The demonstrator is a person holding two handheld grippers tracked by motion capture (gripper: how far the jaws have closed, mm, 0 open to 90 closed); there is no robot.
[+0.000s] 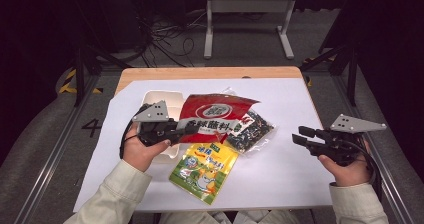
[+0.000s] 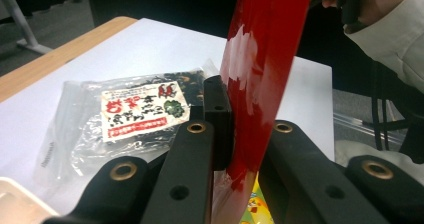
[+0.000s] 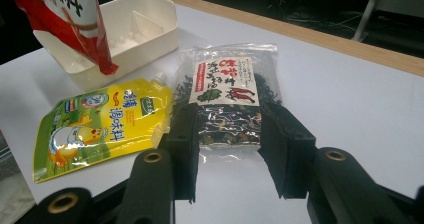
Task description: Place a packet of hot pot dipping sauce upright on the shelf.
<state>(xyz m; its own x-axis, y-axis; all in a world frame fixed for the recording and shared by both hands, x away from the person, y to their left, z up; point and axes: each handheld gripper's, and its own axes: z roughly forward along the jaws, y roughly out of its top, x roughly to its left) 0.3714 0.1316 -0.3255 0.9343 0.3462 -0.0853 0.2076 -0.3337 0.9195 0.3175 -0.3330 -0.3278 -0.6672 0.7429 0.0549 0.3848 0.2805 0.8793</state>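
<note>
My left gripper (image 1: pixel 192 129) is shut on the lower edge of a red seasoning packet (image 1: pixel 215 115), which hangs lifted off the table over a white tray (image 1: pixel 159 98). In the left gripper view the red packet (image 2: pixel 260 69) stands edge-on, pinched between the black jaws (image 2: pixel 245 126). My right gripper (image 1: pixel 300 135) hovers open at the right, with nothing between its jaws (image 3: pixel 227 134). It points toward a clear packet of dark dried greens (image 3: pixel 227 91) that lies flat on the white sheet. A yellow pouch (image 1: pixel 204 166) lies in front of the tray.
The white compartment tray (image 3: pixel 125 31) sits at the left of the white sheet (image 1: pixel 280 174), which covers a wooden table (image 1: pixel 200 73). The clear packet (image 1: pixel 252 128) lies mid-table beside the yellow pouch (image 3: pixel 95 126). Bare sheet stretches to the right and the back.
</note>
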